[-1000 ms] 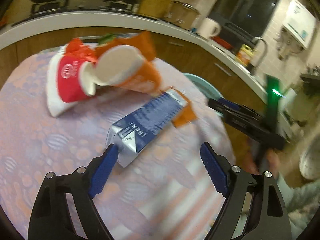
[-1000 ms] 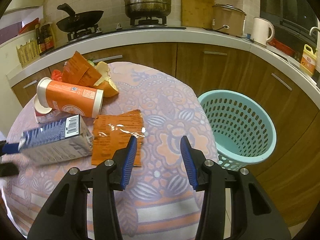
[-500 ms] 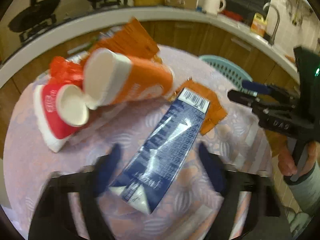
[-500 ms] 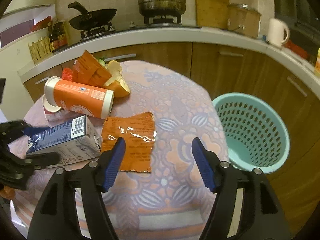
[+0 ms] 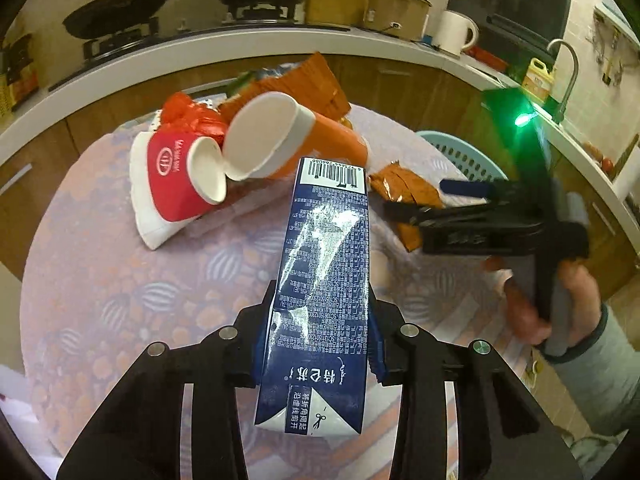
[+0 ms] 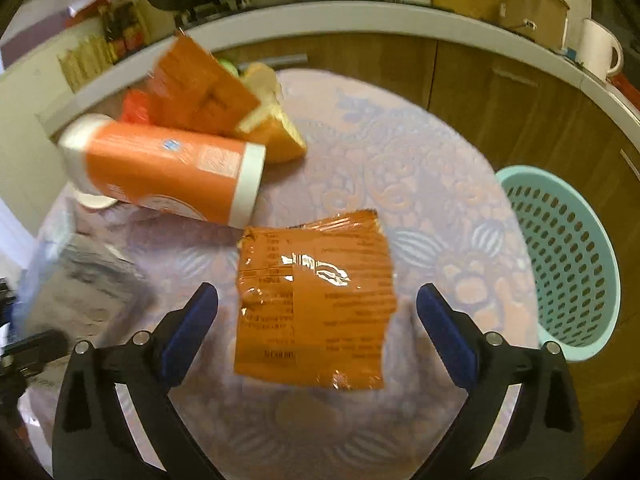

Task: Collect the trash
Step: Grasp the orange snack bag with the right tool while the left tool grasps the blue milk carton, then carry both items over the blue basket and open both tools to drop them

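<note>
Blue carton (image 5: pixel 326 276) clamped in left gripper (image 5: pixel 318 354), right gripper (image 6: pixel 318 316) spread over orange wrapper (image 6: pixel 316 300)

I see bare tablecloth (image 6: pixel 420 184) far right toward teal basket (image 6: pixel 568 256), orange canister (image 6: pixel 168 172) and torn packets (image 6: pixel 200 88) crowding far left

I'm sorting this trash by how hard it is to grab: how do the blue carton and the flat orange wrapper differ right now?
The blue carton is a boxy, rigid pack; the orange wrapper is a thin, crinkled foil sheet. The carton is clamped between the fingers of the left hand-held gripper; the wrapper lies loose on the tablecloth, framed by the open right hand-held gripper, not yet gripped. Both carry printed text.
</note>
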The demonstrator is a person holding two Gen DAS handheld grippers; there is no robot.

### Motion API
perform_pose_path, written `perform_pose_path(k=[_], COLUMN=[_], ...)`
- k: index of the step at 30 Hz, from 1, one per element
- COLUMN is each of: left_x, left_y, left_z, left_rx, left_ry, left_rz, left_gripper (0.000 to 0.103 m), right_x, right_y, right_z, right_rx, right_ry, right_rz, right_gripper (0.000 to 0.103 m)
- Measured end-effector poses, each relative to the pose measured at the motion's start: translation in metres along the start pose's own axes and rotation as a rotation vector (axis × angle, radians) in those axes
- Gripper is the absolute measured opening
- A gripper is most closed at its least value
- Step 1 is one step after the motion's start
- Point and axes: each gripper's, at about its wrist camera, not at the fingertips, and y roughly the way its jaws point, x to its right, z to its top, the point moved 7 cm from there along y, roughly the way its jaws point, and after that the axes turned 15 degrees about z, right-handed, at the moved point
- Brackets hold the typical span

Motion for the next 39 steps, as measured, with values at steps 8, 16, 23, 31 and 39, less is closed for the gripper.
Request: perform_pose_path(k=[8,16,23,31,39], left_x=[0.027,0.088,0.156,0.214,0.254], left_y=[-0.012,-0.022,0.0,0.059,0.108], left_z=[0.02,0.075,0.124,0.157,0.166], left_rx=[0.041,0.114,0.111,0.049,-0.005], left_ry=[0.028,0.125,0.176,0.164,0.154], left_rz=[-0.009,-0.029,-0.082,-0.157,-0.196], left_gripper=[0.036,0.036,0.036,0.036,0.038], right_x=[0.006,0.052,0.131,0.224,0.27], right_y=[-0.022,-0.098,-0.134,-0.123,-0.106], right_z=[-0.007,0.014,0.024,0.012,0.003], right_rx=[0.046,0.21,0.281,0.254,0.199], right_ry=[-0.001,0.029,0.114,0.296,0.4], right_rz=[-0.003,-0.066,-0.183,-0.246,-0.256], right_gripper=[0.046,0.043,0.042,0.043,0.06])
